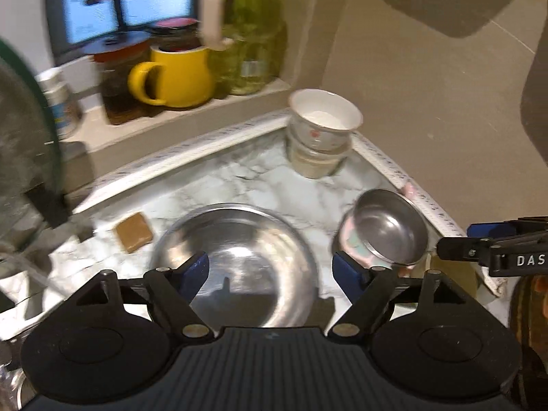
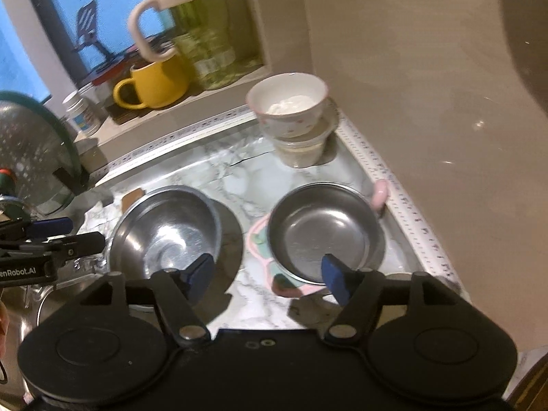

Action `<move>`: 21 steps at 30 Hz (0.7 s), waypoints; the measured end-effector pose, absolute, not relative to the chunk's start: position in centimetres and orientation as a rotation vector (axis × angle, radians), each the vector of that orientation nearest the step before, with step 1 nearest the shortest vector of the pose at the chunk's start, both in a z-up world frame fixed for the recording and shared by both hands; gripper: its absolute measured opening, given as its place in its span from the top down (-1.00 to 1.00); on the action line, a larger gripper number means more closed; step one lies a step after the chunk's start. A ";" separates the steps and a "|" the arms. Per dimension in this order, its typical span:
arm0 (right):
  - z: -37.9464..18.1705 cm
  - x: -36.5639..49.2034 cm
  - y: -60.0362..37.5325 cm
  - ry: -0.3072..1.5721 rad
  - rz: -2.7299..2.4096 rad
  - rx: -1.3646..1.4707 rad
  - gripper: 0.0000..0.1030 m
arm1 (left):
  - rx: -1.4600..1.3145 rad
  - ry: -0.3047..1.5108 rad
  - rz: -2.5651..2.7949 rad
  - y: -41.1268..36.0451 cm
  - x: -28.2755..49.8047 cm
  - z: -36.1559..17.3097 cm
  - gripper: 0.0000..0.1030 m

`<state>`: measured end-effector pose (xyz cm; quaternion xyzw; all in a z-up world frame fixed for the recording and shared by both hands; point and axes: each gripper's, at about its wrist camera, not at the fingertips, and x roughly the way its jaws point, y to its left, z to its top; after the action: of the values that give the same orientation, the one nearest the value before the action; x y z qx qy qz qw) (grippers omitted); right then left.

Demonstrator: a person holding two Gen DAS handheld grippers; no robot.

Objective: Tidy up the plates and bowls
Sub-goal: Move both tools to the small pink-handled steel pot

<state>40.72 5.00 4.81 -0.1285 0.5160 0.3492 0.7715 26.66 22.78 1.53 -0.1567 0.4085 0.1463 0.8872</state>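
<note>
On the marble table [image 2: 239, 178], the wide steel bowl [image 1: 236, 260] lies just left of the small steel bowl [image 2: 325, 233] on its pink mat. Left gripper [image 1: 270, 270] and right gripper [image 2: 267, 274] fingers spread wide, empty.

A yellow mug [image 1: 178, 77] and a green-filled glass jar [image 1: 255, 41] are seen on the window ledge [image 1: 191, 116]. A brown square pad [image 1: 134, 232] is laid on the marble counter [image 1: 239, 178], and a glass lid [image 2: 37, 157] is propped at the left.
</note>
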 end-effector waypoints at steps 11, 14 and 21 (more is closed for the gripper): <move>2.1 44.3 1.5 1.140 0.619 -0.231 -0.61 | -0.251 0.902 0.262 19.0 34.4 -0.6 -0.62; 1.1 45.0 0.9 1.158 0.594 -0.215 -0.61 | -0.279 0.907 0.246 19.0 36.5 -1.4 -0.62; -0.7 46.1 1.4 1.173 0.565 -0.208 -0.57 | -0.268 0.938 0.220 18.1 40.0 -3.8 -0.62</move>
<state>46.11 1.37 -0.65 -0.0966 0.5449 0.2625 0.7905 40.00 18.11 -3.75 -0.1283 0.4499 0.1054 0.8775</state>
